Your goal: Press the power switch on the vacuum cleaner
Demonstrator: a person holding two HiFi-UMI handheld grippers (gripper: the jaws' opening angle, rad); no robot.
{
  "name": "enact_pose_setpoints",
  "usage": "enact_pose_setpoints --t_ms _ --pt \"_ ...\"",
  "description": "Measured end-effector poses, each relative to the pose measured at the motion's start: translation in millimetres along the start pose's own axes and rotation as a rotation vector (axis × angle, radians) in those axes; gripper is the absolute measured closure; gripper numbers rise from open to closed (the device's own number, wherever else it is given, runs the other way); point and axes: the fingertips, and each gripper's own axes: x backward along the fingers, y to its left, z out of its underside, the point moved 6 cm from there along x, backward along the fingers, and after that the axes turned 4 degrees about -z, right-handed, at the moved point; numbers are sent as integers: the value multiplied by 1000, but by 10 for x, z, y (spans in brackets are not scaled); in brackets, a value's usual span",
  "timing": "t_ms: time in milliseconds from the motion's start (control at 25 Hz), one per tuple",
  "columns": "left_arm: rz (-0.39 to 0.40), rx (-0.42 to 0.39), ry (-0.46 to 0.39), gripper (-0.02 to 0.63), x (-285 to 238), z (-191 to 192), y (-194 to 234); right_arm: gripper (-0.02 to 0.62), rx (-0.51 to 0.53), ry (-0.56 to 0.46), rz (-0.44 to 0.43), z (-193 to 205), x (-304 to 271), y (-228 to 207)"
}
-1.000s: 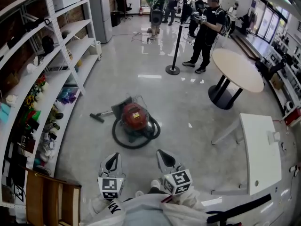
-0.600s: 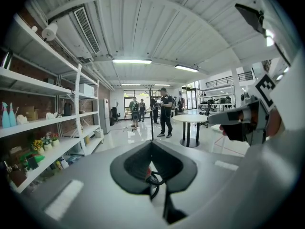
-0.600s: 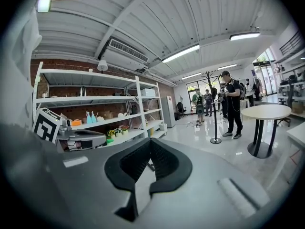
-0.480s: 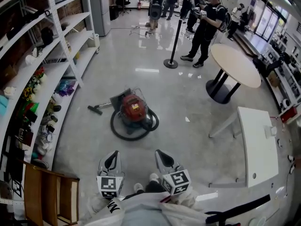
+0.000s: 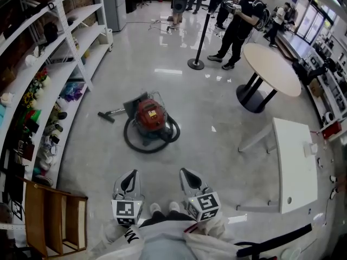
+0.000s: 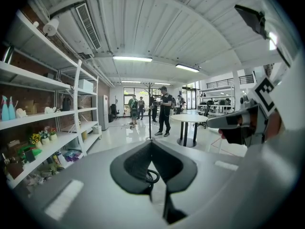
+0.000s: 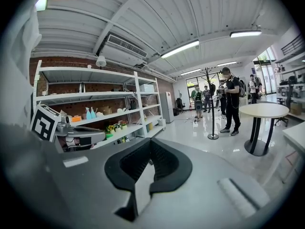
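Facing red vacuum cleaner [image 5: 150, 118] on floor [image 5: 217, 102], well apart. Left claw [image 5: 132, 174] and right claw [image 5: 185, 173] pinched together, empty. Switch state unreadable: fits walk-up or walk-away.

The red vacuum cleaner [image 5: 150, 118] sits upright on the floor, well ahead of the left gripper [image 5: 130, 177] and right gripper [image 5: 188, 176]. Its black hose [image 5: 130, 142] (looped round the body) runs to a nozzle [image 5: 103, 116] farther left.

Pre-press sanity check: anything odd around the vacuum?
Nothing looks spilled or damaged. The vacuum cleaner sits on open floor, its black hose looped around it and the floor nozzle lying toward the shelving.
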Motion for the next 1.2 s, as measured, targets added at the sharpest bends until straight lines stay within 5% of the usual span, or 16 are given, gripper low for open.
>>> enact_pose_setpoints --t_ms 1200 --pt "-31 -17 -7 606 -133 -158 -288 596 26 -21 -63 -139 -21 -273"
